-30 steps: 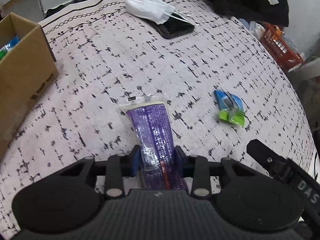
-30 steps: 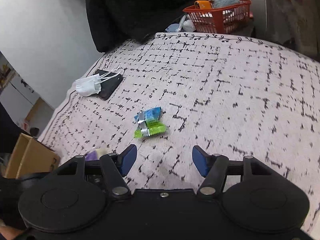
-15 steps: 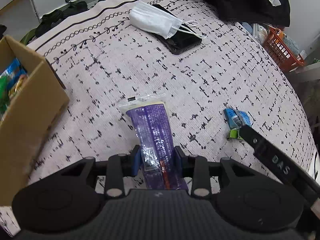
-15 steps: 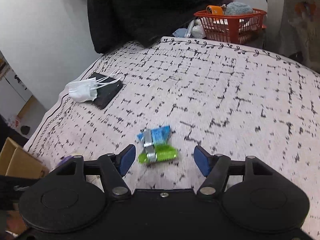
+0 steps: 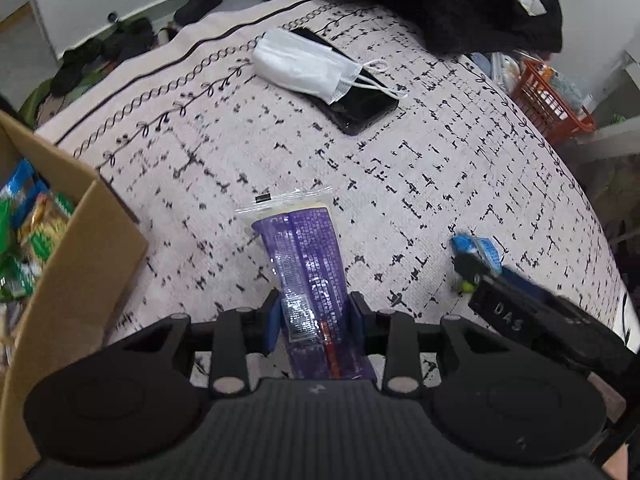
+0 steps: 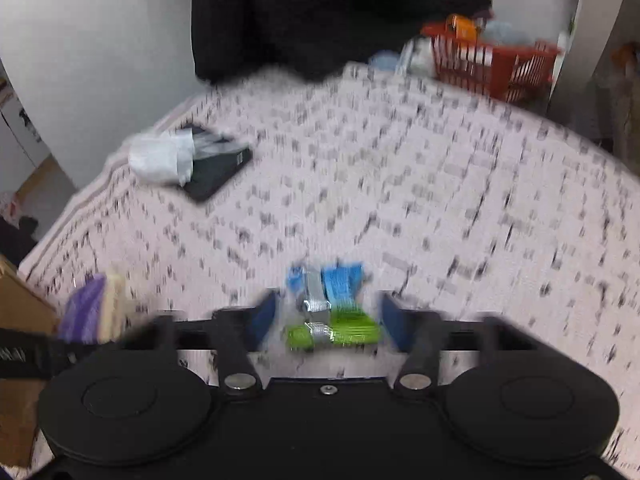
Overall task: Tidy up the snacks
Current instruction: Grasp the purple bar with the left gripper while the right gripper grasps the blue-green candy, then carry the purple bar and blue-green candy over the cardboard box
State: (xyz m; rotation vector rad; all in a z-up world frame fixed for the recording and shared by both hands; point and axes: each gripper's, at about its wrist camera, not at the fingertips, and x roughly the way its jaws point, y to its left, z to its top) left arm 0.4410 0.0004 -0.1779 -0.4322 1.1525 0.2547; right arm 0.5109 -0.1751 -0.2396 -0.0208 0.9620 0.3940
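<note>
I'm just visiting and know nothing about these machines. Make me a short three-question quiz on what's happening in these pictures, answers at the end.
1. True or false: the left tongs are shut on the purple snack packet.
2. Which lies between the open fingers of the right tongs? A) the face mask B) the blue and green snack packets C) the phone
3. Fill in: the cardboard box already holds several ____.

Key: 1 true; 2 B; 3 snacks.
</note>
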